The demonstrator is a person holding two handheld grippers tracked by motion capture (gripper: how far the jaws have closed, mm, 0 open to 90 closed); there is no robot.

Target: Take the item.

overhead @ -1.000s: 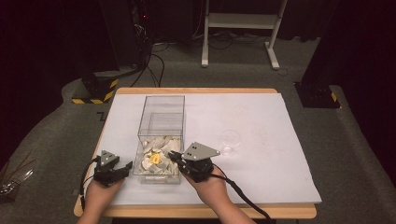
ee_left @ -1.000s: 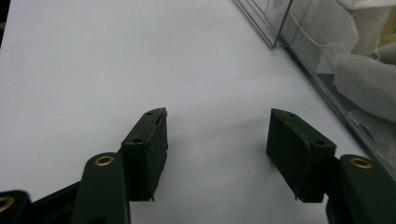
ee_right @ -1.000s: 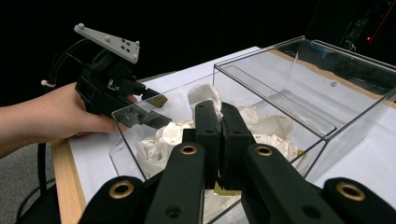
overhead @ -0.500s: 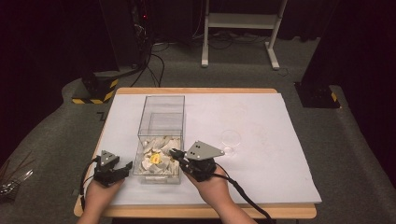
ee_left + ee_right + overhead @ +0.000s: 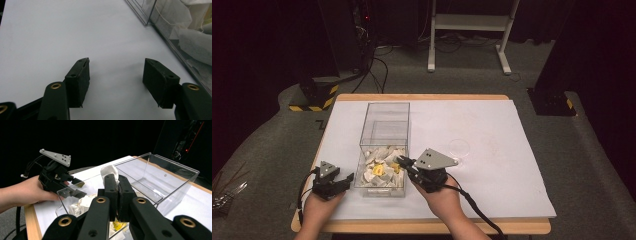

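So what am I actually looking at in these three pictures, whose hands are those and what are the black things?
A person sits at a table with hand-held tongs in each hand. The high view looks down from above; the other two pictures come from cameras riding on each tool, looking along its black jaws. The left tongs rest beside a clear plastic box, jaws apart with nothing between them. The right tongs are shut on a white tea bag, held above the box, which has more white tea bags and a yellow one piled at its near end. A small clear round lid or dish lies on the white sheet to the box's right.
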